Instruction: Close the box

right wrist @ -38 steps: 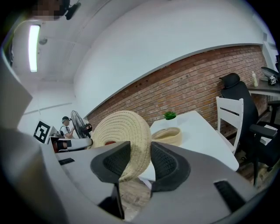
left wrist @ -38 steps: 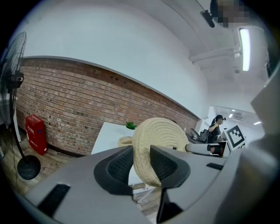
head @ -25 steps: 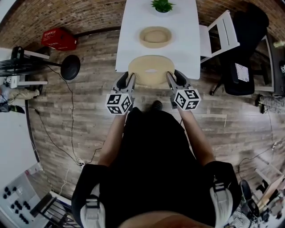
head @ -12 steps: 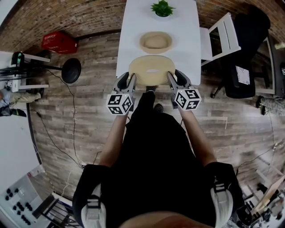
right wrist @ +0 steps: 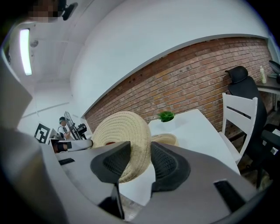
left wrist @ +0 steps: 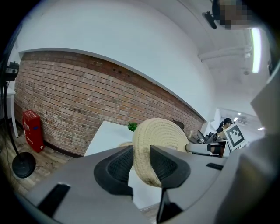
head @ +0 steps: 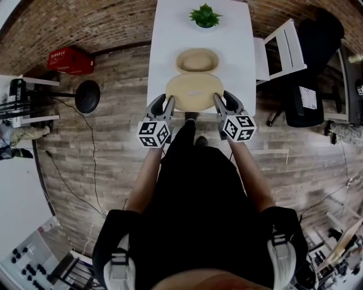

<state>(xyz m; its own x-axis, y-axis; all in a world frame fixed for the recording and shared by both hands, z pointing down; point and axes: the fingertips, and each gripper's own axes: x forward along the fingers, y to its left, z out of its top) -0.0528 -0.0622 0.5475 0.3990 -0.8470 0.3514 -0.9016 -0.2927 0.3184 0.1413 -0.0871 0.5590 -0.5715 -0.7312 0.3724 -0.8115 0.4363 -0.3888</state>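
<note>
Woven lid (head: 193, 92), clamped edgewise by left gripper (head: 168, 102) and right gripper (head: 218, 101), has travelled up the frame until it borders the open box (head: 197, 58), so lowering seems next.

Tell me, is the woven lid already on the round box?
No, the woven lid is held up between the left gripper and right gripper, short of the open round box.

I see a long white rectangular table (head: 164, 39) carrying a small green potted plant (head: 205, 15) near its far edge and a round woven straw box (head: 197, 58) mid-table.
</note>
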